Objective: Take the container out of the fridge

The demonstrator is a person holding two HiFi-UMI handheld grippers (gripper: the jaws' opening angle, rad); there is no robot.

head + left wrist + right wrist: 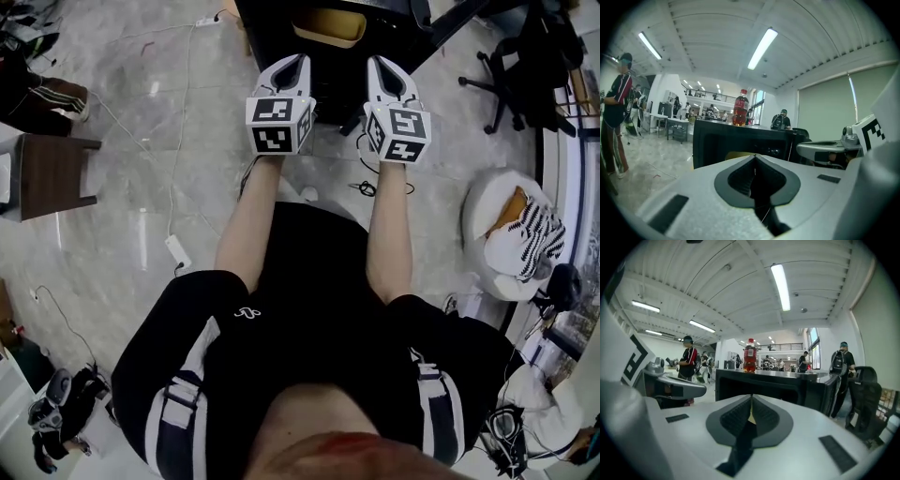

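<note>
The left gripper (301,62) and right gripper (378,63), fingers pressed together and empty, face the black fridge (267,37), where the yellow container (328,26) lies crosswise inside, over a marble floor (169,122).

Black short-sleeved shirt (309,281), white shoulder stripes (192,361), white hand-held grippers (302,61) (380,64), black-and-white marker cubes (279,125).

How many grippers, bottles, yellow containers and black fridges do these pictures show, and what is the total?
grippers: 2, the left gripper and the right gripper
bottle: 1
yellow container: 1
black fridge: 1
total: 5
</note>
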